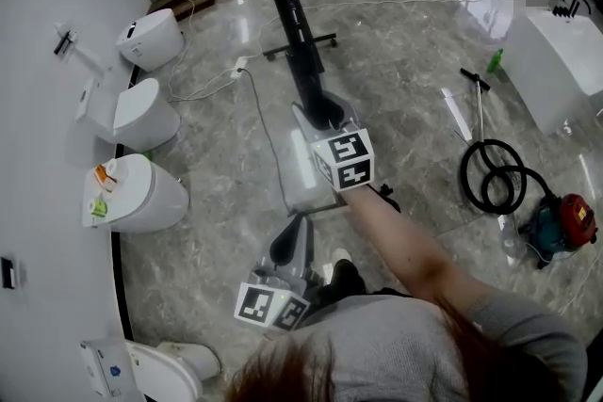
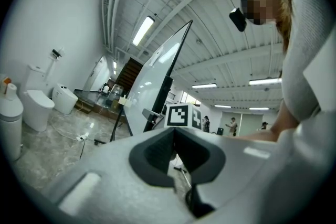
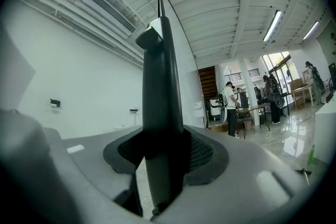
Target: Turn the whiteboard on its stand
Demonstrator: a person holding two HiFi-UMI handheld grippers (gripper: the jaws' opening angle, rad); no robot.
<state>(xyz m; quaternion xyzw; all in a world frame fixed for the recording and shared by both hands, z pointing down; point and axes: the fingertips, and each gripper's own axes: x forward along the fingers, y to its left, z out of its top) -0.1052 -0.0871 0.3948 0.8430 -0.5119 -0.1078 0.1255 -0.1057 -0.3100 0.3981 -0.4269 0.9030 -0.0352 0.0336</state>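
The board (image 1: 283,5) stands upright on its stand (image 1: 300,42) on the marble floor (image 1: 405,80), just ahead of the person; from the head view it shows edge-on as a dark line running away, with toilets (image 1: 141,113) along the wall well to its left.

The right gripper (image 1: 320,113) is level and has the board's near edge in its jaws; in its own view the dark frame bar fills the gap between the pads, so the jaws stand fairly wide yet are closed on that bar.

The left gripper (image 1: 290,245) hangs lower and nearer the body, apart from the board; its pads look drawn together at the tips, with nothing between them; the board's white face shows beyond it, up and to the left.

As for progress: the grip on the edge is made, which is the first step. The turn itself seems to be at its start or under way, though one moment cannot show how far round the board has come; what is left is to swing that edge about the stand, then let go. The risk I would watch is the stand rolling or shifting on the smooth floor instead of the board pivoting.
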